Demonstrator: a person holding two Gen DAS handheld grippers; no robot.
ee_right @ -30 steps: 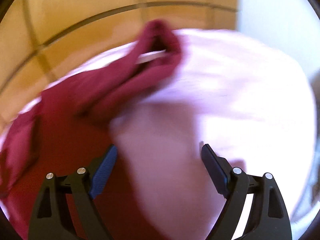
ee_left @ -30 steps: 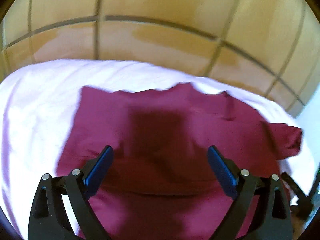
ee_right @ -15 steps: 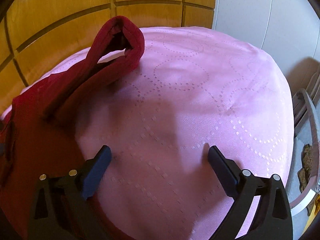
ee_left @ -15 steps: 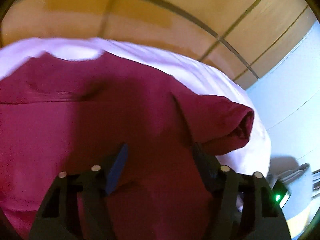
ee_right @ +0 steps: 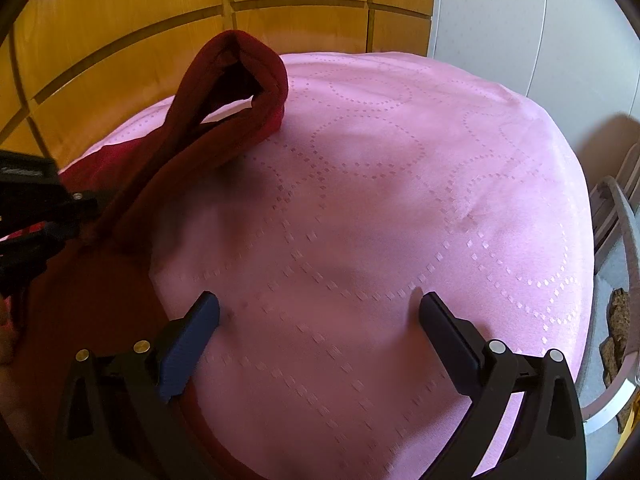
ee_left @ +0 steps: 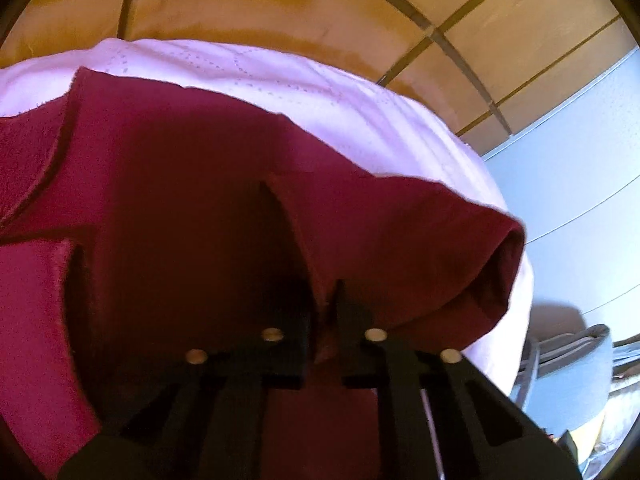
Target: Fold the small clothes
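Lying across a pink patterned cloth (ee_right: 400,208), the dark red garment (ee_left: 192,208) fills the space ahead of and to both sides of the left claw (ee_left: 322,308). That claw's two fingers are drawn nearly together, pinching a raised fold of the garment between them. Just ahead and to its right the sleeve (ee_left: 472,264) opens as a rounded cuff.

The right claw (ee_right: 316,316) is spread wide with nothing between its fingers, hovering over bare pink cloth; its blue-padded left finger (ee_right: 188,344) sits at the garment's edge, and whether it touches the fabric cannot be told. Far ahead and to its left the same sleeve (ee_right: 236,80) stands up in a loop.

No readable writing shows on the garment or cloth; small marks on the black left claw (ee_right: 36,200), seen at the left edge of the right wrist view, are too faint to read.

The cloth carries rings of small dotted squares. Beyond it stands orange wood panelling (ee_right: 120,28), with a pale wall (ee_right: 520,20) to the right. Only the right wrist view shows the left claw from outside; both views catch a grey chair (ee_left: 576,360) at the right.
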